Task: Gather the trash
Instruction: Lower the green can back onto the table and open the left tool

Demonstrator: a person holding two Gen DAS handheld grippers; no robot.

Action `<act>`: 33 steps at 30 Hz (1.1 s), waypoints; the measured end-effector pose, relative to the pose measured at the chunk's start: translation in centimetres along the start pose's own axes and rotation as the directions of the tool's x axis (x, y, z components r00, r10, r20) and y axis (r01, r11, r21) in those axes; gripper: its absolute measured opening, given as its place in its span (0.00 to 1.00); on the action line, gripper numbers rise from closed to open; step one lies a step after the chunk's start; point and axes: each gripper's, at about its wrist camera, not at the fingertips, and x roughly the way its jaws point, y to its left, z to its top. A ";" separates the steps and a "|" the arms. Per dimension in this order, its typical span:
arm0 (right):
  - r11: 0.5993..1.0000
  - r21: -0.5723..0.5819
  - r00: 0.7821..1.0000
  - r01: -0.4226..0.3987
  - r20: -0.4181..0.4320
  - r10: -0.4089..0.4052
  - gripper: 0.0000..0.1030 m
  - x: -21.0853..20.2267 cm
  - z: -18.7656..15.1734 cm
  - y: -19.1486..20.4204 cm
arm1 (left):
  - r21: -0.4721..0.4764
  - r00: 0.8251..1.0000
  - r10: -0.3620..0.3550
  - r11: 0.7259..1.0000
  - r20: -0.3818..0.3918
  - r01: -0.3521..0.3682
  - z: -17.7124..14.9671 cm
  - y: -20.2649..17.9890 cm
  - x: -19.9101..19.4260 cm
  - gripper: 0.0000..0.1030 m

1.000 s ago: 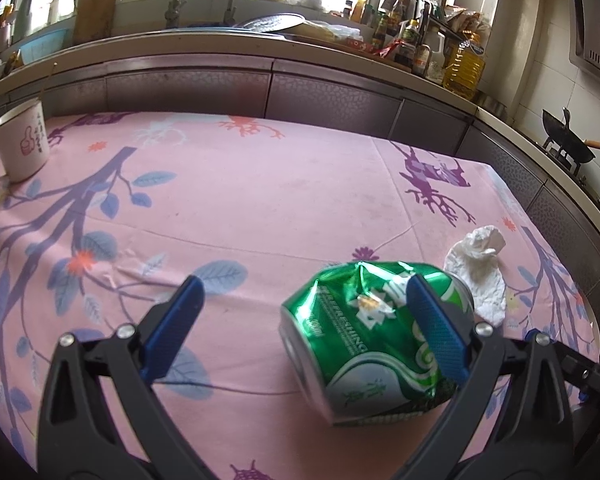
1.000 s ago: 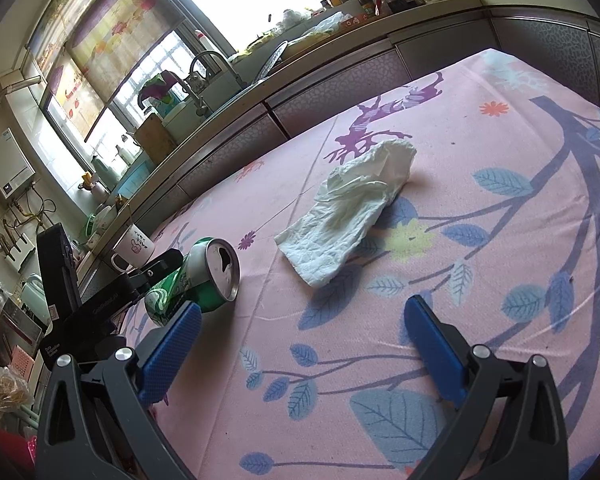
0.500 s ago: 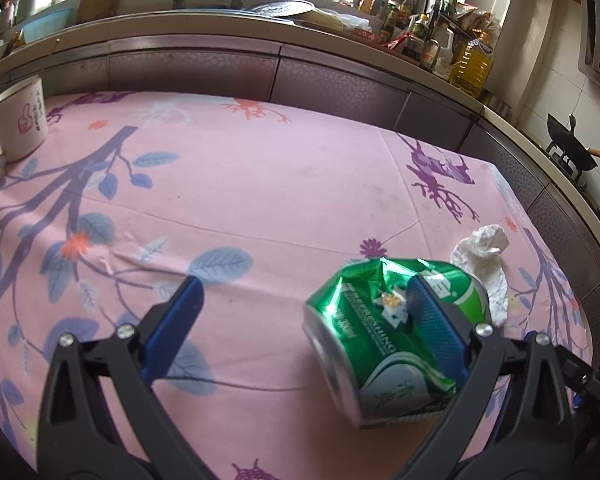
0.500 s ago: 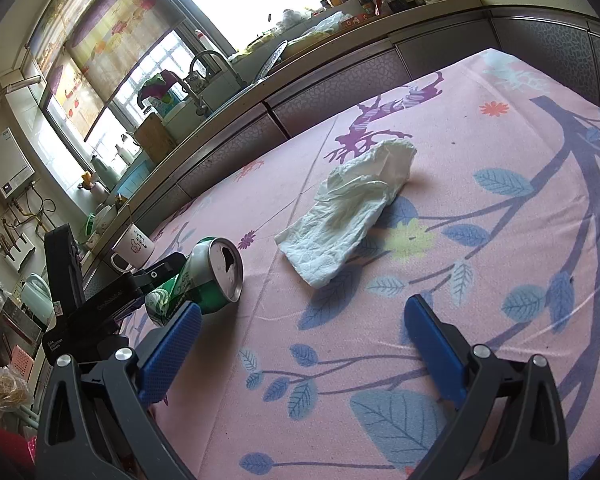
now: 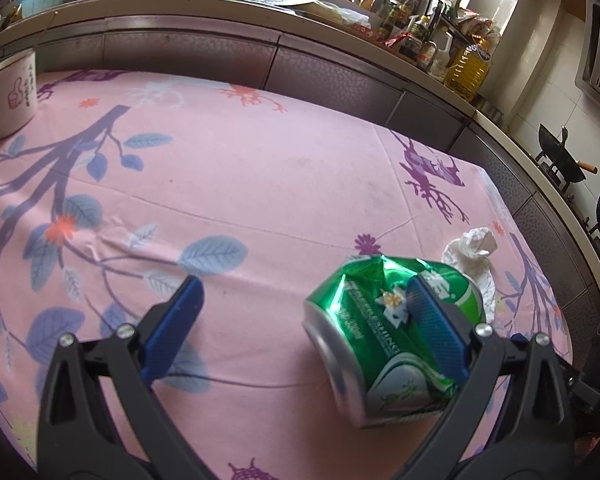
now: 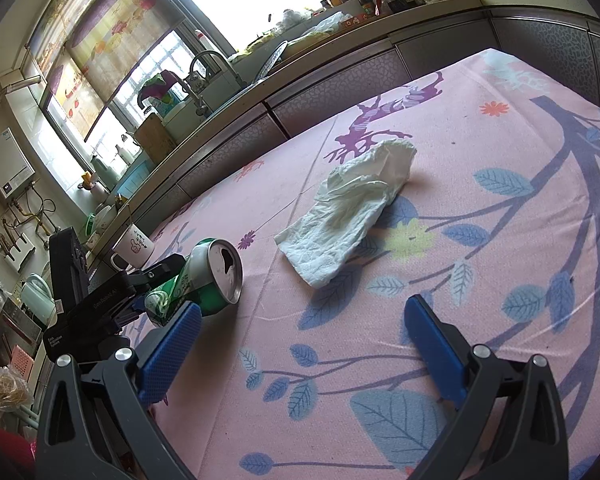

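Note:
A dented green drink can [image 5: 384, 332] lies on its side on the pink tablecloth; it also shows in the right wrist view [image 6: 204, 280]. My left gripper [image 5: 304, 320] is open, with its right finger [image 5: 436, 336] against the can and its left finger well apart from it. A crumpled white tissue [image 6: 352, 208] lies beyond the can; it also shows in the left wrist view [image 5: 474, 256]. My right gripper [image 6: 300, 344] is open and empty, low over the cloth, short of the tissue.
A white mug [image 5: 10, 98] stands at the table's far left; it also shows in the right wrist view [image 6: 134, 246]. A kitchen counter [image 5: 260, 12] with sink, bottles and an oil jug [image 5: 466, 70] runs behind the table. A stove with a wok [image 5: 560, 160] is at the right.
The can has slid right and nearer within my open left gripper, and tilted slightly. The left view has dropped closer to the table. The right gripper has not moved.

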 end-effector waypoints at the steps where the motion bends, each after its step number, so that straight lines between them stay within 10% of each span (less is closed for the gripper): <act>1: 1.000 0.000 1.000 0.000 -0.001 0.000 0.94 0.0 0.0 0.0 | -0.005 1.000 -0.007 1.000 -0.003 0.007 0.1 0.1 0.0 0.94; 10: 0.998 -0.036 0.998 0.059 -0.014 -0.060 0.94 0.5 -0.1 0.7 | -0.032 0.991 -0.136 0.990 -0.012 0.135 0.6 1.7 -1.3 0.94; 33: 0.988 -0.094 0.992 0.119 -0.029 -0.122 0.83 0.5 -0.8 1.6 | -0.180 0.863 -0.454 0.889 -0.222 0.421 0.1 0.1 0.7 0.94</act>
